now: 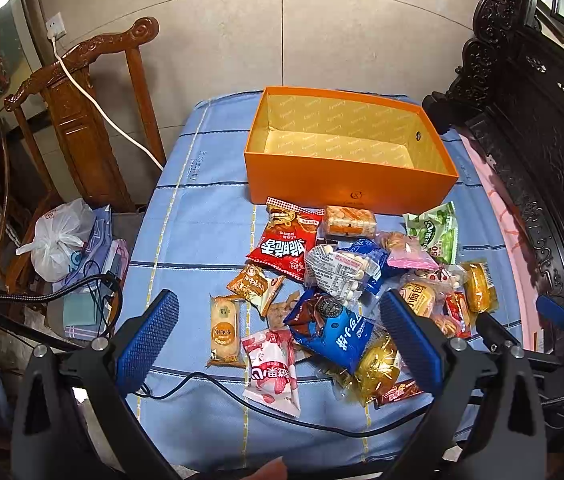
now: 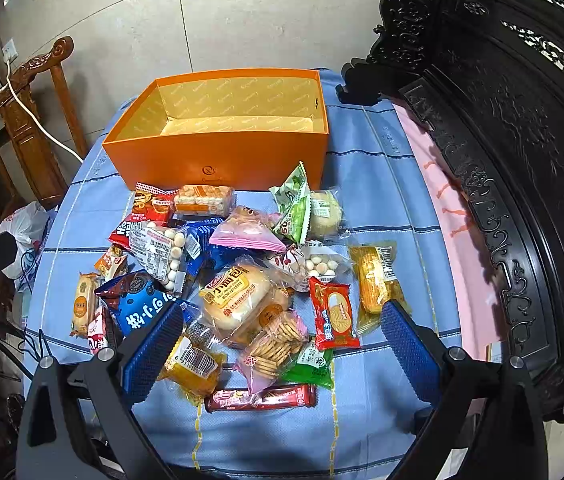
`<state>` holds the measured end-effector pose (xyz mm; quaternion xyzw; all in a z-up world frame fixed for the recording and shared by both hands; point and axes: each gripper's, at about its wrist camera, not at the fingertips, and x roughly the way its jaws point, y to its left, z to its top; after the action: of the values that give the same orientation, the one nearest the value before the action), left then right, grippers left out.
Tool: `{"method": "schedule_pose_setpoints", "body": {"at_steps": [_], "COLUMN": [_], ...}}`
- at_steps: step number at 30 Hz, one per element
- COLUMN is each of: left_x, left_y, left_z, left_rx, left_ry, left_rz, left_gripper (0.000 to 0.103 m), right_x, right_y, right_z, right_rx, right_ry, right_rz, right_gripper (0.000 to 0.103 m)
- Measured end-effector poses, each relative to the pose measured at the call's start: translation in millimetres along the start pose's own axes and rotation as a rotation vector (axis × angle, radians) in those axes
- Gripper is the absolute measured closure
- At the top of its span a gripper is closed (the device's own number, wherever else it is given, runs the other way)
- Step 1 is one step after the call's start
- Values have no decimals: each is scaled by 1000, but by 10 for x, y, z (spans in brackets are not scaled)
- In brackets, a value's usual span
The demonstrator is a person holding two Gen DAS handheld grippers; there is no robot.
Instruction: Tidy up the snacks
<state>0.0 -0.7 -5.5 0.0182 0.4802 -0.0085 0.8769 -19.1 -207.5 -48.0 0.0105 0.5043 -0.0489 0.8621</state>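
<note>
An open, empty orange box point(image 1: 346, 190) point(image 2: 217, 160) stands at the far side of the blue cloth. In front of it lies a loose heap of several wrapped snacks: a red chip bag point(image 1: 284, 246), a blue cookie bag point(image 1: 336, 330) point(image 2: 143, 306), a pink-and-white packet point(image 1: 271, 372), a small bread pack point(image 2: 237, 300), a green packet point(image 2: 294, 208), a red wafer pack point(image 2: 332, 312). My left gripper point(image 1: 282, 334) hovers open above the heap's left part. My right gripper point(image 2: 282, 340) hovers open above its right part. Neither holds anything.
A carved wooden chair point(image 1: 81, 120) with a white cable stands left of the table, with a white plastic bag point(image 1: 59, 240) beside it. Dark carved furniture point(image 2: 502, 160) lines the right side, over a pink cloth point(image 2: 454, 216). A black cable point(image 1: 241, 396) crosses the near cloth.
</note>
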Motion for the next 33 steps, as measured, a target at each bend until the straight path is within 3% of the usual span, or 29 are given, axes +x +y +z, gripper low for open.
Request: {"method": "schedule_pose_setpoints", "body": {"at_steps": [33], "left_x": [38], "left_y": [-4], "left_z": [-19], "left_rx": [3], "left_ry": [21], "left_rz": [-24], "left_gripper": [4], "right_x": [5], "right_y": [8], "right_z": [-17], "right_rx": [2], "right_ry": [8], "right_rz": [1], "right_gripper": [4]}}
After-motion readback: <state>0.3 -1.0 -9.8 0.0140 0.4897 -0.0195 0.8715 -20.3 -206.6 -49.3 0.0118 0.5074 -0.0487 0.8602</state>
